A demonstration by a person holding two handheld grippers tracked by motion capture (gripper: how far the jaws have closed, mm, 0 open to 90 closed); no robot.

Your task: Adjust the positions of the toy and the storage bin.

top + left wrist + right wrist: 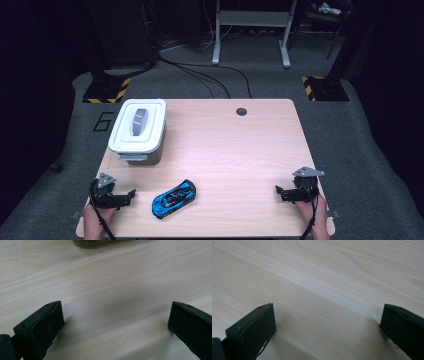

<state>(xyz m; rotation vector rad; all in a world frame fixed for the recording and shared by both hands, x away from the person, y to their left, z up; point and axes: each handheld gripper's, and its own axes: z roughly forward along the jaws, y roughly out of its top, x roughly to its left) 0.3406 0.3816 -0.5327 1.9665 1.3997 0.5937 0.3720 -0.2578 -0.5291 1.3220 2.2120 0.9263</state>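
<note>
Diagonally, blue toy car [174,198], nose upper-right.

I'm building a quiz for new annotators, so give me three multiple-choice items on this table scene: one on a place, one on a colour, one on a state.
1. Where does the toy car lie?
A. On the container's lid
B. Near the table's front edge, closer to the left gripper
C. Beside the table's round hole

2. What colour is the toy car?
A. Red
B. Yellow
C. Blue and black

3. How is the white lidded container?
A. Lid on
B. Lid off beside it
C. Tipped over

Answers: 1 B, the high view shows the car on the wooden table just right of the left gripper. 2 C, its body is bright blue with black parts. 3 A, the lid with its grey handle sits on top.
</note>
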